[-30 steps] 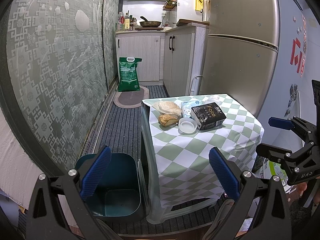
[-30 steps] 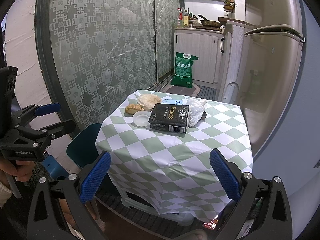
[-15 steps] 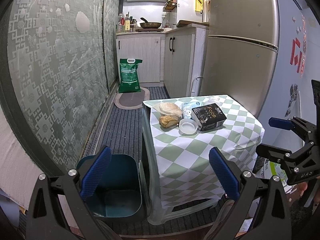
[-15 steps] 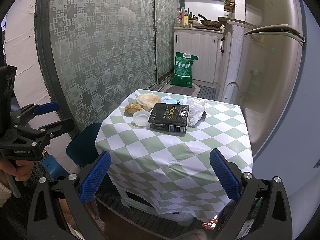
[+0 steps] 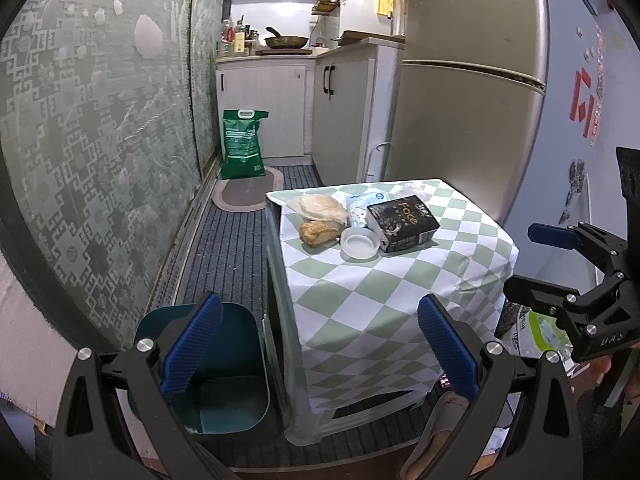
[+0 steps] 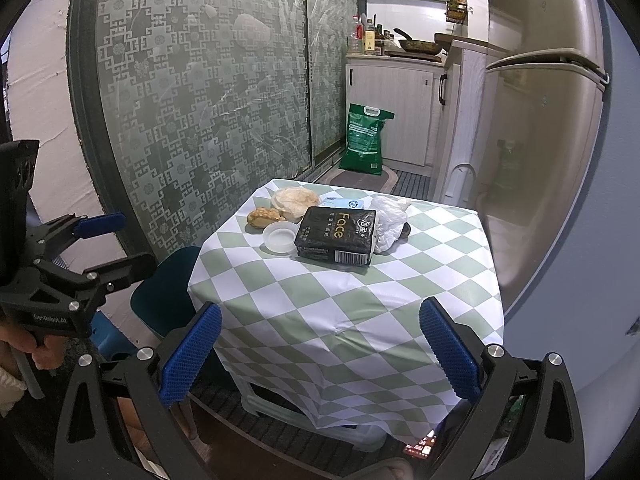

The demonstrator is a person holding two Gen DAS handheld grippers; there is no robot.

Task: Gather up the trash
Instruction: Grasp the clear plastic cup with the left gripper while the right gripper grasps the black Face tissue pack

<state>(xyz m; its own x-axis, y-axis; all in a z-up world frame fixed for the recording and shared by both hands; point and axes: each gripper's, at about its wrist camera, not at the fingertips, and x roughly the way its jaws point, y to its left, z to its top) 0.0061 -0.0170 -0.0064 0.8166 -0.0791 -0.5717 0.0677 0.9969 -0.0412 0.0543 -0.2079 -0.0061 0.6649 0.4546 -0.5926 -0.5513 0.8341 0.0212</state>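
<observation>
On a small table with a green-white checked cloth [image 5: 380, 292] [image 6: 320, 300] lies a cluster: bagged flatbread [image 5: 320, 208] [image 6: 295, 200], a bread roll [image 5: 318, 234] [image 6: 264, 216], a white round lid [image 5: 360, 242] [image 6: 280, 238], a black "Face" tissue pack [image 5: 402, 222] [image 6: 336, 234], a blue-white wipes pack [image 5: 362, 208] and a crumpled white plastic bag [image 6: 386, 220]. A teal trash bin [image 5: 224, 364] [image 6: 168, 292] stands on the floor left of the table. My left gripper [image 5: 320, 344] [image 6: 128, 240] and right gripper [image 6: 320, 344] [image 5: 540, 264] hang open and empty, short of the table's near edge.
A frosted patterned glass wall [image 5: 100, 140] runs along the left, and a fridge [image 5: 460, 100] stands right behind the table. A green sack [image 5: 242, 144] and a floor mat [image 5: 248, 194] sit by the white cabinets [image 5: 264, 108] at the far end of the narrow aisle.
The left wrist view has drifted slightly. Nothing on the table has moved, and both grippers remain open and empty.
</observation>
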